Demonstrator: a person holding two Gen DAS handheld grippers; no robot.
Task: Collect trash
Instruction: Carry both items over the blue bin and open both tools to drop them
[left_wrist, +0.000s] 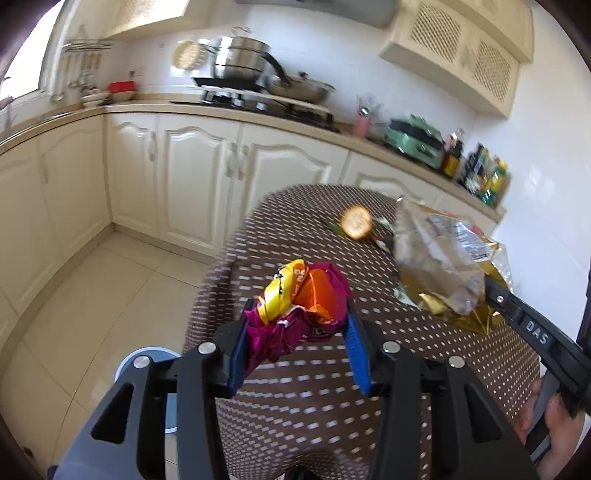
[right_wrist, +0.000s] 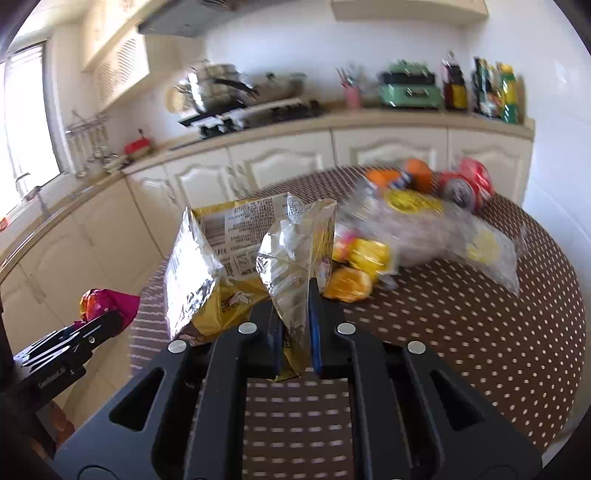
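The left gripper (left_wrist: 295, 325) held a crumpled magenta, orange and yellow wrapper (left_wrist: 301, 299) between its blue fingers (left_wrist: 356, 354), which stood about half closed around the bunched foil. The wrapper hung clear above the near left edge of the desk (left_wrist: 424, 354), its crushed bulk sticking up and forward past the fingertips. Below and to the left of that hand, on the tiled floor, sat the rim of a round pale blue thing (left_wrist: 144, 360) (possibly a bin, though too little of it showed to be sure). If it was the bin, the wrapper lay almost above it and slightly to its right, so the left hand looked the nearer one for a drop.

The right gripper (right_wrist: 295, 321) had its fingers nearly together, pinching the lower edge of a gold and silver snack bag (right_wrist: 236, 258). The bag stood upright from the pinch, its long axis running up and away, open mouth at the top, lifted off the desk.

Still on the desk were a clear plastic bag (right_wrist: 436, 232), a red drink can (right_wrist: 467, 184) on its side, an orange item (right_wrist: 417, 175) and yellow wrappers (right_wrist: 365, 258), all ahead and right of the right gripper.

Readable writing was scant: "DAS" on the right gripper's arm in the left view, and a printed panel with a barcode on the gold bag, too blurred to read.
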